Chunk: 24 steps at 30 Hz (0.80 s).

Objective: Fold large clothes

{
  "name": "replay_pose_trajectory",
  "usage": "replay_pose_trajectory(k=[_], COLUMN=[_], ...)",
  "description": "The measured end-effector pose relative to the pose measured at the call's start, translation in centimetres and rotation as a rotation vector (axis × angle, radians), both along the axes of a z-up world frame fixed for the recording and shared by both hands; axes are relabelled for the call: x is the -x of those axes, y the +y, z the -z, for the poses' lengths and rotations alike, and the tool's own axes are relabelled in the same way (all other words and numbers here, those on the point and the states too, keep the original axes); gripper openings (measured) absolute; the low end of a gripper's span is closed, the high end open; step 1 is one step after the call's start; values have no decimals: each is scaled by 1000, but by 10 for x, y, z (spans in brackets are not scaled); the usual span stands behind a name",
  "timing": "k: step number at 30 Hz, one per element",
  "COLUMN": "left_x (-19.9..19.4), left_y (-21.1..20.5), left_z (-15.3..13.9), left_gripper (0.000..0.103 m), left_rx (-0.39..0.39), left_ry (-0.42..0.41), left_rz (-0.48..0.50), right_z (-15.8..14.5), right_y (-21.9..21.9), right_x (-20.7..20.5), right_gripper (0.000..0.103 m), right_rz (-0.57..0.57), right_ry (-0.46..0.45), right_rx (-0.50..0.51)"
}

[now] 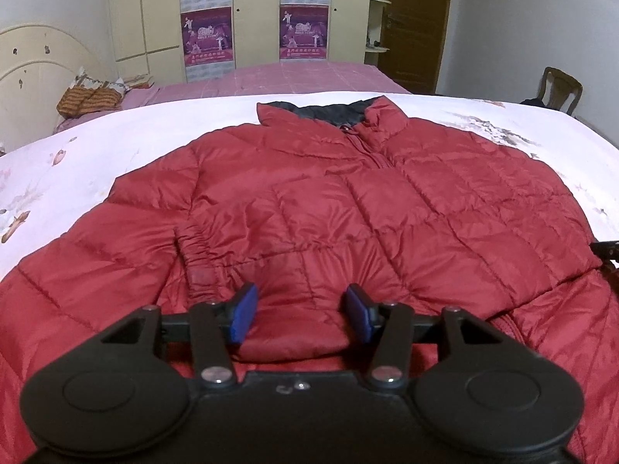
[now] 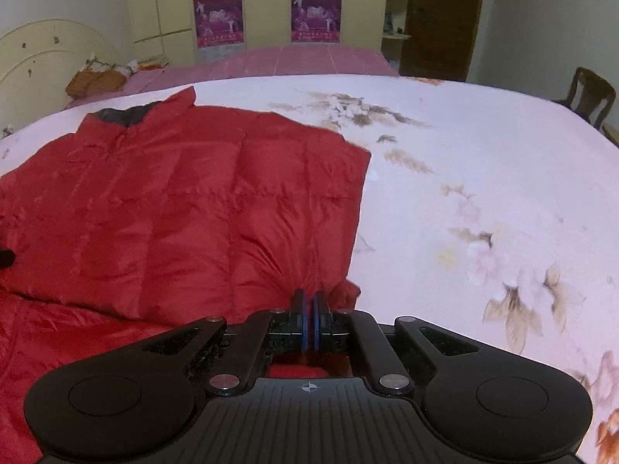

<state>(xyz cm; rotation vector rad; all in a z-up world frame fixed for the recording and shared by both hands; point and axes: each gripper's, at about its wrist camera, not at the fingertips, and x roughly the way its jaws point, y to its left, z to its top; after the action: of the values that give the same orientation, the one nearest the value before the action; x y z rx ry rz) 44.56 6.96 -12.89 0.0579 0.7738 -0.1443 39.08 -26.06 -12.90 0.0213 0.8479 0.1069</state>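
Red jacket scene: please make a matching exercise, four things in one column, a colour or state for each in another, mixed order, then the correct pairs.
Things:
1. jacket
2. collar lining
3. left gripper
4. right gripper

Colour or state:
A. dark grey
B. jaws apart
C. red, quilted, spread on the bed cover
D. jaws together at the jacket's edge

Pairs: 1-C, 2-A, 3-B, 4-D

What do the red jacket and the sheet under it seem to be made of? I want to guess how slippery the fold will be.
The red jacket looks like a thin, slightly glossy synthetic shell, perhaps nylon, over puffy fill: stitched quilted squares, soft sheen, fine wrinkles. Its collar lining is a dark, smooth fabric. The sheet looks like matte woven cloth, probably cotton or a blend, pale with a printed flower pattern.
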Motion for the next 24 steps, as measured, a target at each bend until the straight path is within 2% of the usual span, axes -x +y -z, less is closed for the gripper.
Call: replay_pose_trajectory(k=[1, 2, 3, 5, 7, 11, 15, 18, 19, 20, 21, 22, 24], left_x=[2, 6, 12, 28, 41, 71, 110, 145, 156, 170, 186, 201, 232], left_y=[0, 1, 3, 5, 11, 32, 57, 83, 91, 100, 109, 118, 133], left_z=[-2, -5, -10, -19, -25, -29, -28, -25, -24, -24, -23, -23, -21], left_gripper=[51, 60, 78, 100, 99, 96, 92, 87, 87, 87, 87, 87, 85], left_rx=[1, 5, 8, -11, -1, 41, 61, 125, 138, 159, 195, 234, 289], left_ry=[0, -7, -31, -88, -105, -88, -73, -51, -51, -53, -57, -62, -77], left_rz=[-2, -2, -4, -35, -56, -147, -276, -401, -443, -492, -545, -595, -706], right_z=[-2, -6, -11, -21, -28, -35, -41, -39, -38, -37, -38, -40, -42], right_y=[0, -1, -2, -3, -3, -6, -6, -2, -1, -1, 1, 2, 10], right_x=[1, 3, 6, 14, 22, 33, 42, 45, 44, 43, 44, 47, 46], right_gripper=[2, 2, 2, 2, 2, 3, 3, 3, 10, 30, 82, 90, 90], right_rz=[5, 13, 20, 37, 45, 45, 30, 6, -1, -2, 0, -16, -64], right_ry=[3, -1, -14, -50, -71, -66, -74, -87, -83, -82, -107, -149, -157], right_rx=[0, -9, -22, -22, -12, -45, -40, -15, -18, -21, -21, -25, -20])
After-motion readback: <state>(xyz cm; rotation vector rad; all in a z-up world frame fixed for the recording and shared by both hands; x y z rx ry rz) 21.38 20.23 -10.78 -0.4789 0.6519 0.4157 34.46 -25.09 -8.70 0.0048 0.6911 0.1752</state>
